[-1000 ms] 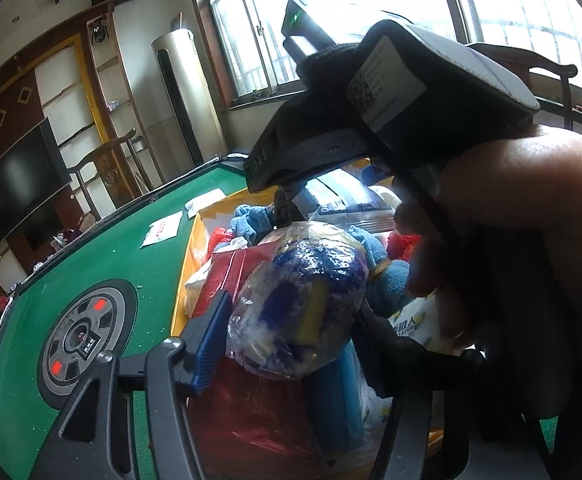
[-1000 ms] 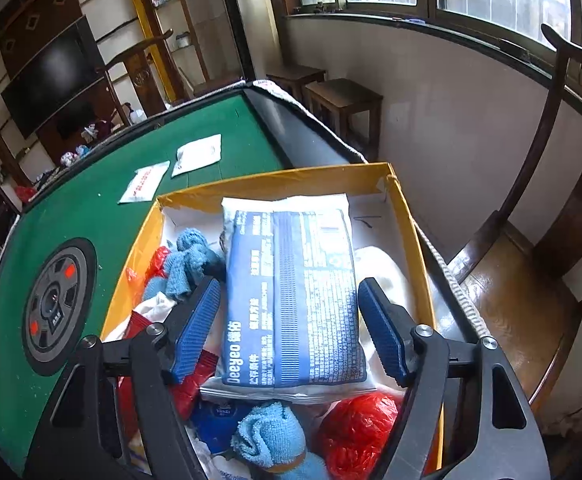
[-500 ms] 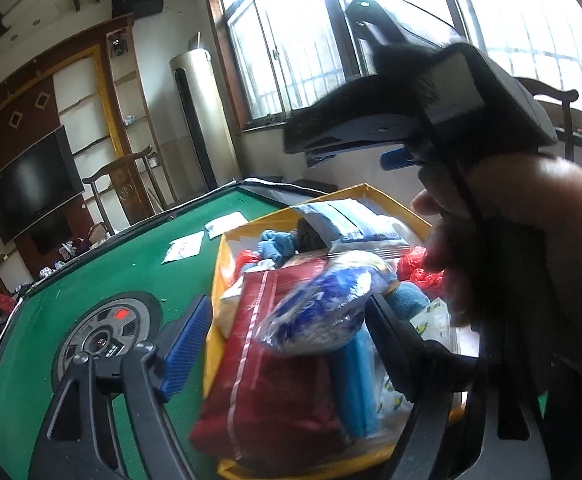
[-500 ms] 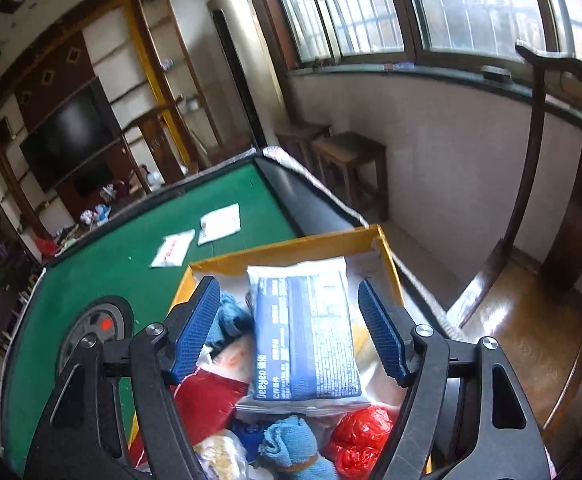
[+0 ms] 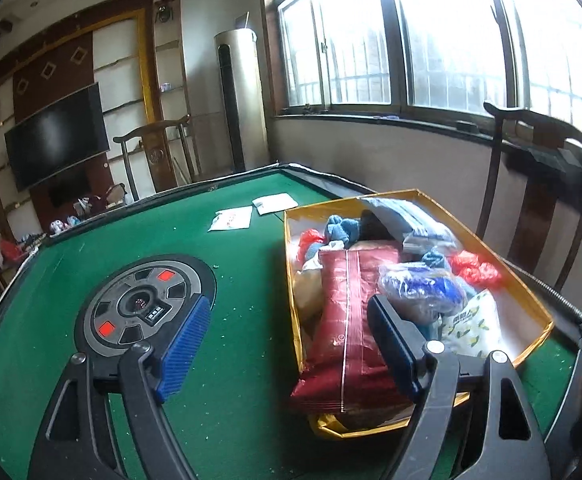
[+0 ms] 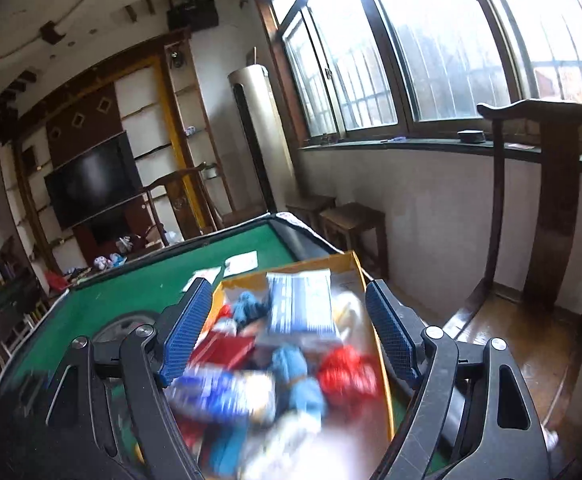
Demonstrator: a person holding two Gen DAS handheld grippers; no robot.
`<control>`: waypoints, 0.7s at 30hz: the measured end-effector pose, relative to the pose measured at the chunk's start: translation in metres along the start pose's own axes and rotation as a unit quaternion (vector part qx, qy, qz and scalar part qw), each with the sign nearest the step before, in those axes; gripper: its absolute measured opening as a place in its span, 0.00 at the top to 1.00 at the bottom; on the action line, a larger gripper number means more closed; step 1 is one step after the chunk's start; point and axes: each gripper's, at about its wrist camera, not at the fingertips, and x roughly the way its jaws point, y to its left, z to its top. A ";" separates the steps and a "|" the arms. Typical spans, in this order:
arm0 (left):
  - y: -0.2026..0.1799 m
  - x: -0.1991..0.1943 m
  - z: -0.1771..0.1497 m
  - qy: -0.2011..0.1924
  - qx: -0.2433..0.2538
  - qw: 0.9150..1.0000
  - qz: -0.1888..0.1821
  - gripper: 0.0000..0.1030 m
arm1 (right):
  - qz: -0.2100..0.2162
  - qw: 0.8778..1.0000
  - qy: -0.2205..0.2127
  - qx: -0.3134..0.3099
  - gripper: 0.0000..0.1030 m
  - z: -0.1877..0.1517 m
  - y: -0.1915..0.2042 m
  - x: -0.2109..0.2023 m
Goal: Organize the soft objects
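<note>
The left claw point(image 5: 287, 344) stands wide, its jaws opening, with nothing between them; only the green table point(image 5: 231, 264) and the near corner of the box show in the gap. The yellow box point(image 5: 491, 248) of soft things lies ahead and to this claw's right, its long axis running away from the claw toward the windows. Nearest its right finger are the red packet point(image 5: 347, 320), lying lengthwise along the box, and the clear bag of blue and yellow items point(image 5: 423, 284) resting on top just beyond the fingertip.

The right claw point(image 6: 287, 332) is also spread, jaws opening, and empty; the box sits straight ahead and below it, framed between its fingers, so this claw looks the better lined up for a next pick. The blue-printed pack point(image 6: 301, 308) lies at the far end, lengthwise.

Counted: one box, one red packet, one blue-printed pack, two white sheets point(image 5: 251, 210) on the table beyond. The right view is blurred, so the blue cloth rolls cannot be counted reliably.
</note>
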 end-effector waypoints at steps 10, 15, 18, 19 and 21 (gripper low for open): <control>-0.004 0.002 -0.007 0.045 0.019 0.998 0.036 0.21 | -0.031 0.999 -0.018 -0.012 0.22 -0.052 0.006 -0.045; 0.012 -0.003 -0.007 0.042 -0.011 0.998 0.040 0.21 | -0.040 0.999 -0.011 -0.030 0.22 -0.061 0.018 -0.046; 0.016 -0.003 -0.008 0.045 -0.016 0.998 0.042 0.21 | -0.053 0.998 -0.010 -0.042 0.22 -0.064 0.026 -0.045; 0.015 -0.002 -0.008 0.046 -0.016 0.998 0.042 0.21 | -0.061 0.997 -0.014 -0.049 0.22 -0.065 0.029 -0.047; 0.014 -0.002 -0.009 0.046 -0.012 0.998 0.045 0.21 | -0.071 0.995 -0.022 -0.061 0.22 -0.066 0.033 -0.049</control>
